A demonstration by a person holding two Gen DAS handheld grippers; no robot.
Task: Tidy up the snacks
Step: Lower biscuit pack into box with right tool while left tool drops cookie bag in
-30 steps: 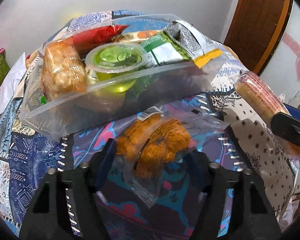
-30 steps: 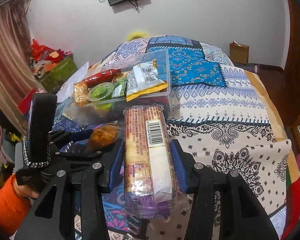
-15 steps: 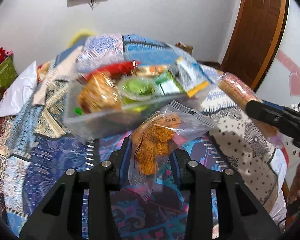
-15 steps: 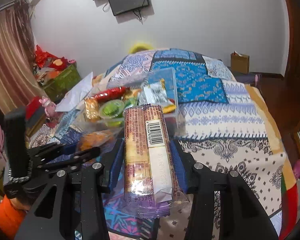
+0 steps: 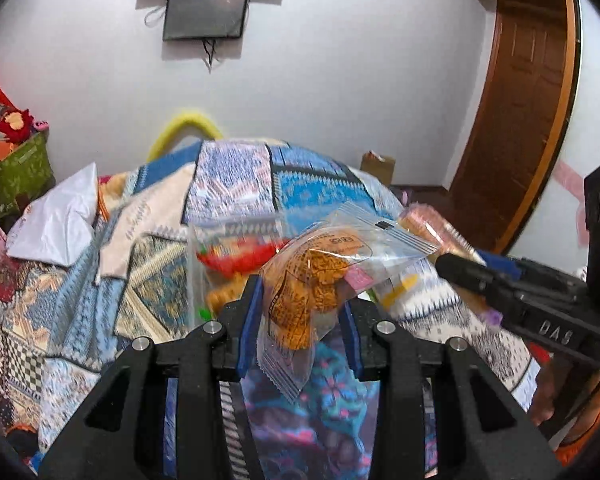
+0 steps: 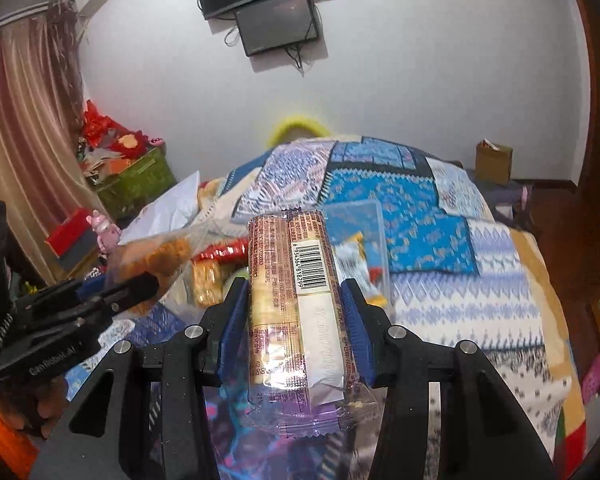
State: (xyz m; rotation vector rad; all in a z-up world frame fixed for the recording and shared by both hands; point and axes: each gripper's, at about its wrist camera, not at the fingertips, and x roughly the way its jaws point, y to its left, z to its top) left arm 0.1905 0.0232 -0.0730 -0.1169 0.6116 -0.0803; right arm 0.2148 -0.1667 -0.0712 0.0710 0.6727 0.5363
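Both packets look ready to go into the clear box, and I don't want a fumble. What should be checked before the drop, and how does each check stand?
1. Left tool shut on the orange snack bag: ok, though it pinches only the bag's lower part.
2. Right tool shut on the biscuit pack: ok, gripped on both long sides.
3. Clear box open on top: ok, no lid seen on it.
4. Room left in the box: cannot tell; the red packet and other snacks already fill much of it, and the view is blurred.
5. The two tools apart from each other: ok.
6. Tools above the box: not ok; both seem short of it.
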